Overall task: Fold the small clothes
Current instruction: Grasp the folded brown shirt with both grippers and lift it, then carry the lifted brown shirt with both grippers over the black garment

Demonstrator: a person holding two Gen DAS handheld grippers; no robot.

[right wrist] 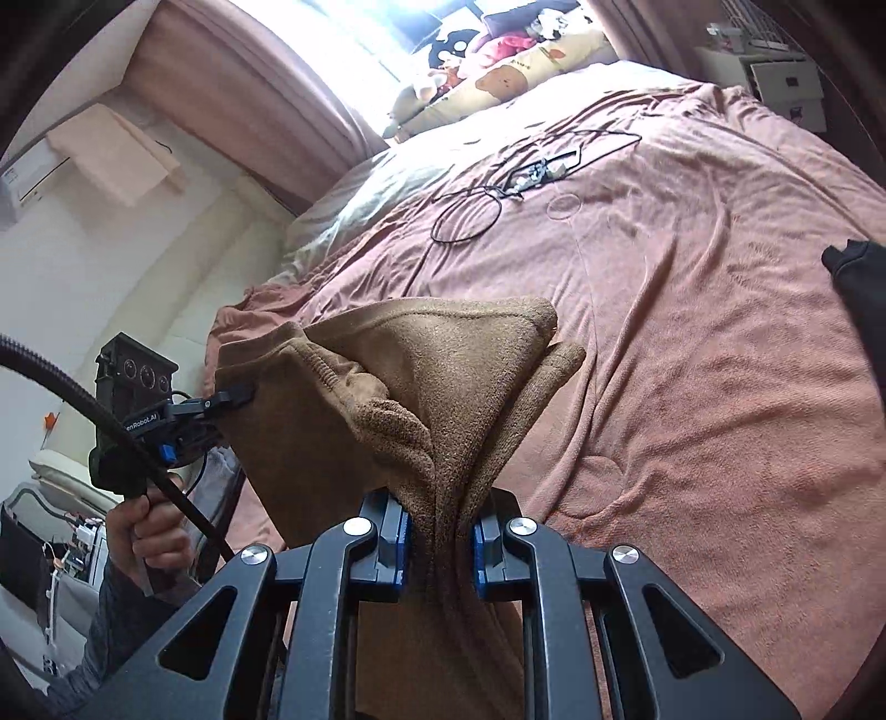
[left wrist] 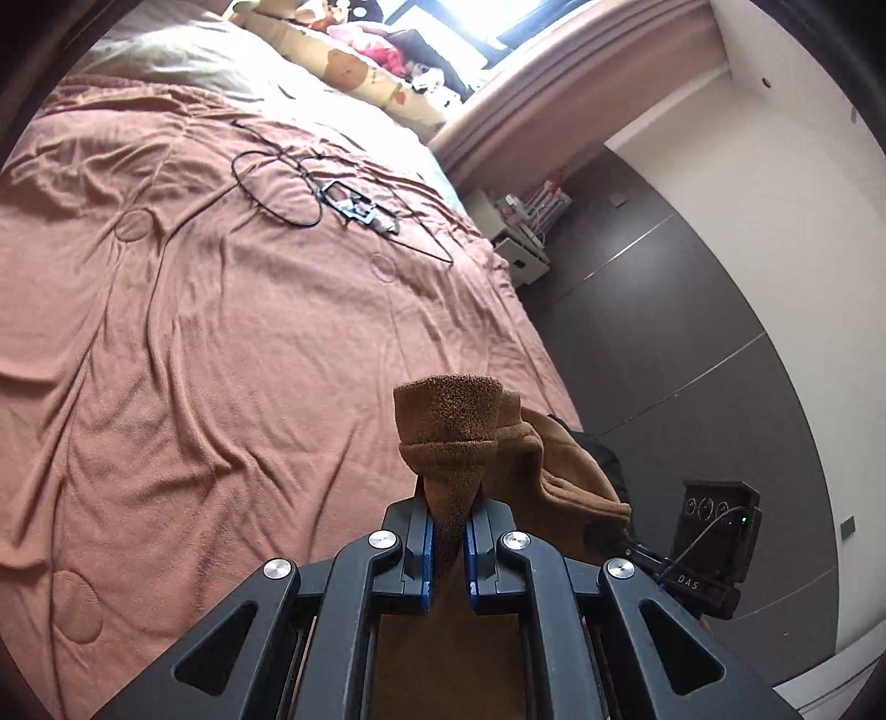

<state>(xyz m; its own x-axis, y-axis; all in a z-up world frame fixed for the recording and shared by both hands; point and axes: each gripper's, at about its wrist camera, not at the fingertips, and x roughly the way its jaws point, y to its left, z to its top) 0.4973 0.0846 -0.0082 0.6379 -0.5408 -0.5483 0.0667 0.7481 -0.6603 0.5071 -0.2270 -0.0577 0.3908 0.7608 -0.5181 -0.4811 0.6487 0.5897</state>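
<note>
There was one garment (right wrist: 387, 382) in play, a small brown knit piece, and it hung in the air above the near edge of the bed, stretched between two grippers. The right gripper (right wrist: 440, 545) had its jaws closed narrow on a bunched fold of it; the cloth rose out from between the blue pads (right wrist: 400, 545) and fanned upward into a wide wedge, with more of it trailing down under the tool. The left gripper (left wrist: 448, 545) had its jaws pinched just as tight on another fold, which stood up between its fingers like a short cone. In the right wrist view that left gripper (right wrist: 235, 396) showed off to the side, nipping the far edge of the brown cloth, with a hand (right wrist: 152, 531) wrapped around its handle and a grey sleeve (right wrist: 105, 626) below.

Beneath it all lay one bed (left wrist: 194, 343) under a wrinkled pink blanket. Out on the blanket, well apart from the garment, lay a tangle of black cable (left wrist: 288, 188) with a small device (left wrist: 360, 207) in the middle of it. A yellow pillow (left wrist: 354, 72) with bear prints lay at the head, beside a heap of soft toys (left wrist: 382, 50). One dark piece of cloth (right wrist: 858, 288) showed at the right edge of the bed.
</note>
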